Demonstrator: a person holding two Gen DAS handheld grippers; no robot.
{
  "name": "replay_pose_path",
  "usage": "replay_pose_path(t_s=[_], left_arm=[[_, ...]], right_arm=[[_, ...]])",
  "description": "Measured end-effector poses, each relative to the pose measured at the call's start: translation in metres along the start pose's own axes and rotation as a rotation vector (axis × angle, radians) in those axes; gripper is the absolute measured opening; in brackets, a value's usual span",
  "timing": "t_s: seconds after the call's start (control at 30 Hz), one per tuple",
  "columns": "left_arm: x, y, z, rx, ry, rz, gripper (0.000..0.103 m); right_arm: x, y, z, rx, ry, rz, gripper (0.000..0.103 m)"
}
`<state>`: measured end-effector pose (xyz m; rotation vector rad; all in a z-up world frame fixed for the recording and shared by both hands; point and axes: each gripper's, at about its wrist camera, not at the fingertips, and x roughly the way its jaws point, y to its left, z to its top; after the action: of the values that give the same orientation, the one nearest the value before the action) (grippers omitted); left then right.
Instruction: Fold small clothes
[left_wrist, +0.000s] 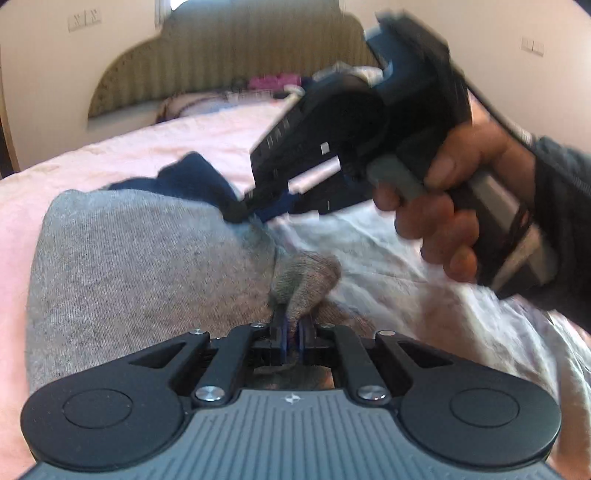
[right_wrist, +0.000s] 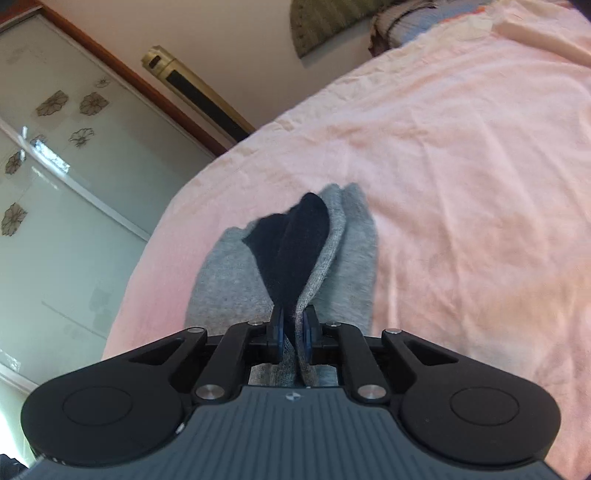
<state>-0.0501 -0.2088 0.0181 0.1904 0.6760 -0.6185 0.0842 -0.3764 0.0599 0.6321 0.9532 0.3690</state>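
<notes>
A grey sock (left_wrist: 140, 258) with a dark navy part (left_wrist: 192, 177) lies on the pink bedsheet (left_wrist: 92, 158). My left gripper (left_wrist: 291, 328) is shut on a bunched grey fold of the sock (left_wrist: 306, 277) close to the camera. My right gripper (left_wrist: 240, 214) reaches in from the upper right, held by a hand, and pinches the sock where the grey meets the navy. In the right wrist view my right gripper (right_wrist: 293, 332) is shut on the sock (right_wrist: 229, 273), with the navy part (right_wrist: 295, 243) lifted up between the fingers.
The bed carries a pink sheet (right_wrist: 461, 166) and a white crumpled cloth (left_wrist: 388, 240) on the right. A striped headboard (left_wrist: 229, 55), pillow and pink items (left_wrist: 273, 79) lie at the far end. A glass wardrobe door (right_wrist: 55, 184) stands beside the bed.
</notes>
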Motion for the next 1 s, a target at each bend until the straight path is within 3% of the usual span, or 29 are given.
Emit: replay_pose_path(t_s=[0.07,0.1,0.2,0.23,0.3,0.33,0.37,0.43,0.47,0.53,0.6,0.63,0.73,0.77,0.8,0.83,0.87,1.0], left_arm=[[-0.010,0.007,-0.001,-0.011,-0.004,-0.040,0.007],[-0.021,0.016,-0.003,-0.016,-0.001,-0.094,0.008],[-0.047,0.050,-0.006,-0.035,0.027,-0.228,0.010],[-0.055,0.066,-0.006,-0.063,0.032,-0.239,0.011],[-0.069,0.103,-0.005,-0.170,0.021,-0.229,0.020],[-0.074,0.125,-0.003,-0.249,-0.003,-0.207,0.039],[-0.077,0.148,-0.001,-0.347,-0.041,-0.171,0.071],[-0.078,0.188,-0.002,-0.561,-0.123,-0.075,0.094],[-0.069,0.210,-0.001,-0.662,-0.133,-0.070,0.094],[-0.041,0.241,0.002,-0.816,-0.064,-0.088,0.094],[-0.009,0.258,0.003,-0.912,-0.004,-0.153,0.094],[0.006,0.264,0.003,-0.950,0.030,-0.180,0.092],[0.027,0.263,0.012,-0.947,0.013,-0.217,0.091],[0.033,0.261,0.016,-0.941,0.021,-0.209,0.064],[0.042,0.252,0.020,-0.924,0.066,-0.183,0.042],[0.046,0.250,0.022,-0.904,0.106,-0.157,0.027],[0.042,0.250,0.022,-0.896,0.094,-0.146,0.024],[0.011,0.247,0.031,-0.803,0.050,-0.115,0.020]], right_arm=[[0.005,-0.014,-0.007,0.057,-0.007,0.034,0.022],[0.003,-0.016,-0.009,0.088,-0.014,0.051,0.032],[-0.015,-0.011,-0.007,0.061,-0.079,0.104,0.078],[-0.021,-0.010,-0.004,0.048,-0.113,0.106,0.087],[-0.028,-0.012,0.007,0.043,-0.143,0.102,0.088],[-0.026,-0.015,0.014,0.048,-0.141,0.098,0.088],[-0.023,-0.017,0.019,0.052,-0.135,0.091,0.087],[-0.006,-0.021,0.032,0.062,-0.106,0.068,0.087],[0.002,-0.022,0.036,0.065,-0.094,0.058,0.087],[0.023,-0.019,0.040,0.060,-0.060,0.042,0.086],[0.039,-0.012,0.042,0.043,-0.045,0.029,0.087],[0.044,-0.008,0.043,0.035,-0.040,0.035,0.087],[0.058,-0.004,0.045,0.065,-0.014,0.083,0.082],[0.061,-0.004,0.045,0.068,-0.020,0.087,0.078],[0.063,-0.003,0.043,0.061,-0.030,0.073,0.064],[0.065,-0.002,0.043,0.061,-0.015,0.065,0.030],[0.068,-0.003,0.041,0.066,0.001,0.065,0.026],[0.057,0.012,0.032,0.028,-0.061,0.085,0.025]])
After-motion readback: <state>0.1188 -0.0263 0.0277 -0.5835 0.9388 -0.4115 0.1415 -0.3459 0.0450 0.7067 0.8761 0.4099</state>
